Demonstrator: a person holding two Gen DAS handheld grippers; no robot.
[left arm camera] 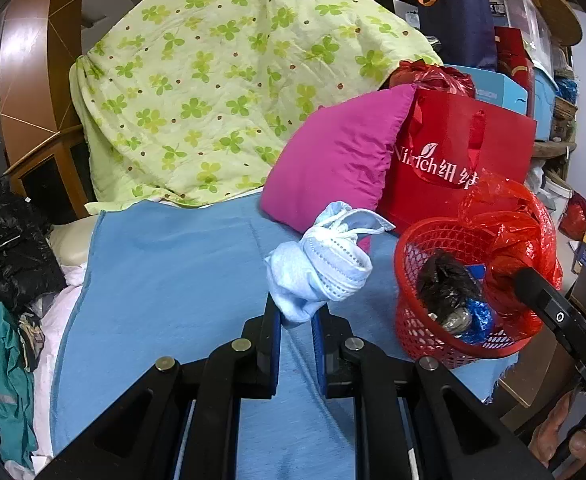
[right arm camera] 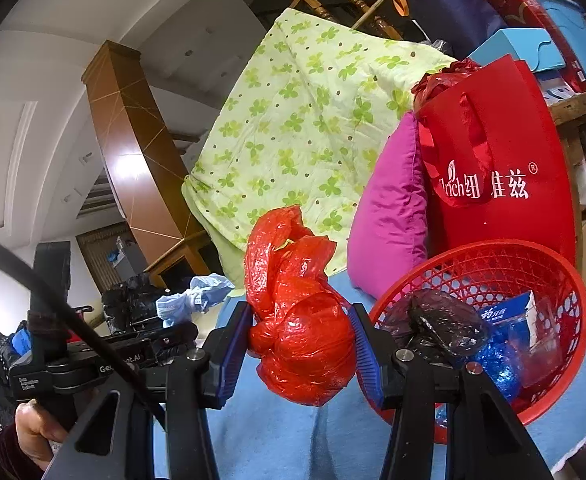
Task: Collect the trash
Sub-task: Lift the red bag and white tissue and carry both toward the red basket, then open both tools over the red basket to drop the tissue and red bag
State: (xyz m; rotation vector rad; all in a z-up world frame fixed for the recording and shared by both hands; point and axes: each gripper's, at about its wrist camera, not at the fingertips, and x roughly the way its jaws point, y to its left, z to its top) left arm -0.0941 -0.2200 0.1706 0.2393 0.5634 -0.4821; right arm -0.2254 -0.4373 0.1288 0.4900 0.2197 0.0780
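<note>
Collection part done: red basket (right arm camera: pixel 493 264) at lower right holds several wrappers, while left gripper (left arm camera: pixel 296 316) pinches a pale-blue cloth wad (left arm camera: pixel 317 264) and right gripper (right arm camera: pixel 301 344) clamps a red plastic bag (right arm camera: pixel 297 320), neither deposited.

right gripper (right arm camera: pixel 302 346) jaws clamp red plastic bag (right arm camera: pixel 297 320) | red basket (right arm camera: pixel 493 252) beside, holding trash

red bag (right arm camera: pixel 301 332): thin crinkly plastic, super glossy | basket (right arm camera: pixel 493 264): shiny moulded plastic mesh | face mask wad (left arm camera: pixel 321 264): soft matt fabric | bed cover (left arm camera: pixel 173 280): matt blue cloth | pillow (left arm camera: pixel 333 156): smooth magenta fabric | quilt (left arm camera: pixel 213 80): matt cotton-looking cloth
</note>
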